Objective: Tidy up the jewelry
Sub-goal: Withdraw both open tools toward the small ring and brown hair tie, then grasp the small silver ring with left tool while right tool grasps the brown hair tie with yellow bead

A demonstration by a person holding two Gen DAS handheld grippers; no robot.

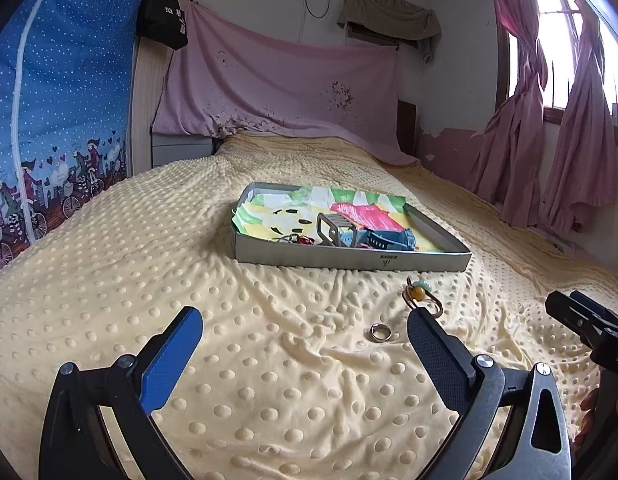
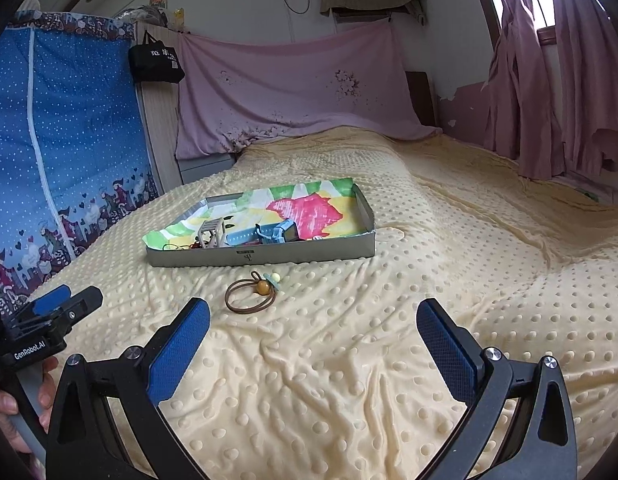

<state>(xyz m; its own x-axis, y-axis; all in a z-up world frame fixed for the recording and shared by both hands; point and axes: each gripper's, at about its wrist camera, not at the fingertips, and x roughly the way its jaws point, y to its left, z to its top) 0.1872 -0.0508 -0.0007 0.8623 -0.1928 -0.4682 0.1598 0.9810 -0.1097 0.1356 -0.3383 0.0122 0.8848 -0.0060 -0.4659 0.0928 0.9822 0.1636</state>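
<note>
A grey tray (image 1: 349, 261) (image 2: 269, 257) lined with a colourful cloth sits mid-bed and holds a watch, a buckle and small trinkets. In front of it on the yellow dotted blanket lies a brown hair tie with an amber bead (image 2: 251, 297) (image 1: 423, 294). A small metal ring (image 1: 379, 332) lies close to my left gripper's right finger; the right wrist view does not show it. My left gripper (image 1: 305, 330) is open and empty, low over the blanket. My right gripper (image 2: 313, 322) is open and empty too, just short of the hair tie.
The bed's blanket (image 2: 429, 240) is wrinkled around the tray. A blue fabric wardrobe (image 1: 49, 120) stands on the left, pink curtains (image 2: 549, 80) on the right, a pink sheet (image 1: 277, 80) at the head. A hand (image 2: 13, 408) holds the left gripper's handle.
</note>
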